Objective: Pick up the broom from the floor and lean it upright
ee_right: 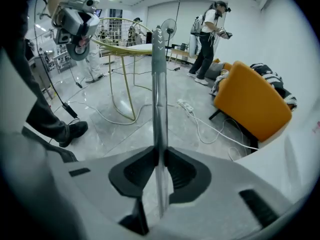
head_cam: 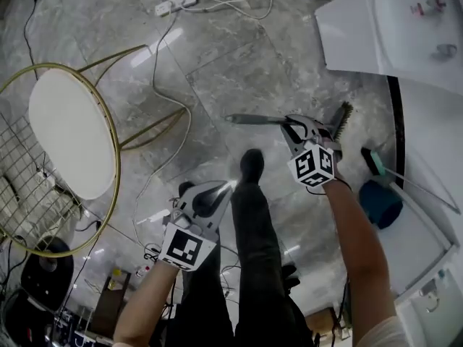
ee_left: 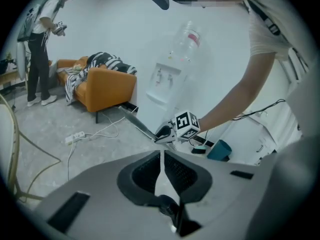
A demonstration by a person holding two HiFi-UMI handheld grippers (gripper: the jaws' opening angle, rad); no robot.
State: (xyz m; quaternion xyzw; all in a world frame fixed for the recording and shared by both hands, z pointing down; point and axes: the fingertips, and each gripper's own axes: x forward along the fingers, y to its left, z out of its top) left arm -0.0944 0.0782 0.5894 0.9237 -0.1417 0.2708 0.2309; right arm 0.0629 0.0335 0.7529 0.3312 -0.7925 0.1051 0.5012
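Observation:
The broom has a grey handle and dark bristles; it hangs off the floor, roughly level across the head view. My right gripper is shut on the handle close to the bristle end. In the right gripper view the handle runs straight up between the pads of the right gripper. My left gripper is lower and to the left, apart from the broom, its jaws shut with nothing in them. The left gripper view looks past the left gripper to the right gripper and the handle.
A round white table top in a gold wire frame stands at left. A power strip and cables lie on the marble floor. A white dispenser, a teal cup and an orange sofa are nearby. My shoe is below the broom.

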